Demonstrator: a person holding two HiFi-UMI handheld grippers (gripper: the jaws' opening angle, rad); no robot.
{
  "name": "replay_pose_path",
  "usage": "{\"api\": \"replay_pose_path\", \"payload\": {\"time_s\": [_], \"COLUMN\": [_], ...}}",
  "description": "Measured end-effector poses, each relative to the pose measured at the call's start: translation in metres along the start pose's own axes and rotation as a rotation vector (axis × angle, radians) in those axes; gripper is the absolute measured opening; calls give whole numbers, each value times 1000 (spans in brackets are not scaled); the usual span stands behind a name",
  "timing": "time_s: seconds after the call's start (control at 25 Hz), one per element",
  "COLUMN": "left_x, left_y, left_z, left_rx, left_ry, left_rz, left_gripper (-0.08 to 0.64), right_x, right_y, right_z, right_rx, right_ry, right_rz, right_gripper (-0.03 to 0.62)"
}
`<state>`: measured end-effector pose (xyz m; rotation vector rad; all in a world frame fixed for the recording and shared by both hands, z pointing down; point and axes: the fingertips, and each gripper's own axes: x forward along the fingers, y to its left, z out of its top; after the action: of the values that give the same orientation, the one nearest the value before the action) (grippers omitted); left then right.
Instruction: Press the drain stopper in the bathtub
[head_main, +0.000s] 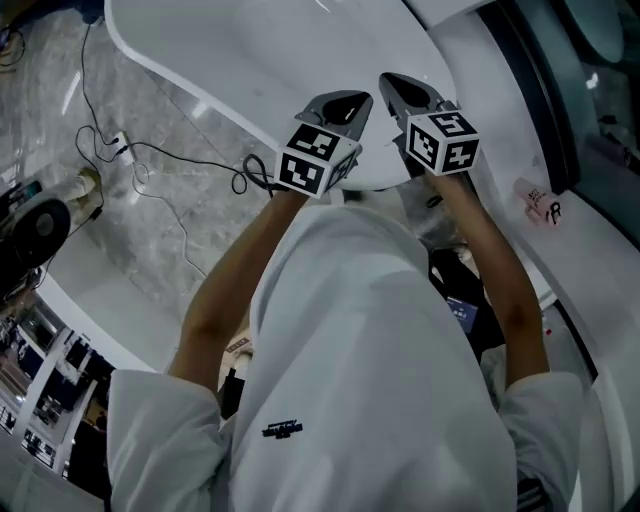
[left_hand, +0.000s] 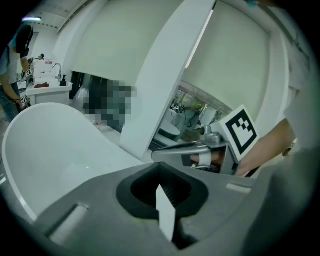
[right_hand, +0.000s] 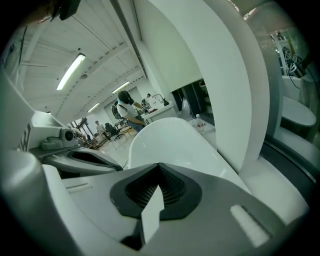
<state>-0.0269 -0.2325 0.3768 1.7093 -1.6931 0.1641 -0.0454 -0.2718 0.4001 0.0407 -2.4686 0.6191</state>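
The white bathtub (head_main: 250, 60) fills the top of the head view, and its rim curves under both grippers. No drain stopper shows in any view. My left gripper (head_main: 345, 105) and right gripper (head_main: 405, 95) hover side by side over the tub's near end, each with its marker cube toward me. In the left gripper view the jaws (left_hand: 162, 192) meet with nothing between them, the tub (left_hand: 50, 150) lies beyond, and the right gripper's cube (left_hand: 240, 132) is at the right. In the right gripper view that gripper (right_hand: 157, 192) is likewise shut and empty above the tub (right_hand: 170, 140).
Black cables (head_main: 150, 160) trail over the marbled floor left of the tub, near a round dark device (head_main: 35, 225). A small labelled item (head_main: 540, 203) lies on the white ledge at the right. A person (right_hand: 127, 107) stands far off in the room.
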Motion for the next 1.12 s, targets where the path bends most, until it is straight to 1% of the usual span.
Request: {"api": "replay_pose_path", "payload": {"time_s": [0.08, 0.2, 0.28, 0.36, 0.48, 0.6, 0.68, 0.76, 0.88, 0.92, 1.0, 1.08, 1.12], "left_x": [-12, -32, -44, -57, -76, -91, -105, -122, -144, -149, -156, -161, -162], "left_y": [-16, -35, -44, -53, -67, -74, -79, -85, -89, -91, -94, -98, -100], "left_z": [16, 39, 55, 71, 94, 110, 119, 125, 126, 122, 112, 109, 109], "left_rx": [4, 34, 46, 67, 126, 126, 132, 172, 218, 229, 238, 253, 272], "left_ry": [-18, -53, -79, -108, -145, -150, -165, -198, -255, -253, -235, -227, -228], "left_rz": [-22, -37, -47, -60, -59, -48, -55, -42, -20, -15, -10, -13, -17], "left_gripper": [2, 3, 2, 2, 2, 2, 2, 2, 2, 2, 2, 2, 2], "right_x": [-17, -44, -61, -75, -97, -116, -130, -143, -160, -166, -177, -185, -187], "right_y": [10, 31, 46, 59, 73, 86, 101, 120, 149, 157, 166, 166, 165], "right_z": [13, 35, 48, 60, 72, 85, 93, 95, 92, 94, 99, 102, 103], "right_rx": [-32, -111, -146, -157, -153, -141, -161, -187, -187, -189, -213, -234, -241], "right_ry": [-23, -75, -112, -147, -197, -253, -283, -302, -334, -357, -396, -409, -416], "right_rz": [7, 26, 44, 58, 64, 67, 67, 65, 65, 56, 8, -41, -57], "right_gripper": [3, 3, 3, 3, 3, 3, 3, 3, 3, 3, 3, 3, 3]}}
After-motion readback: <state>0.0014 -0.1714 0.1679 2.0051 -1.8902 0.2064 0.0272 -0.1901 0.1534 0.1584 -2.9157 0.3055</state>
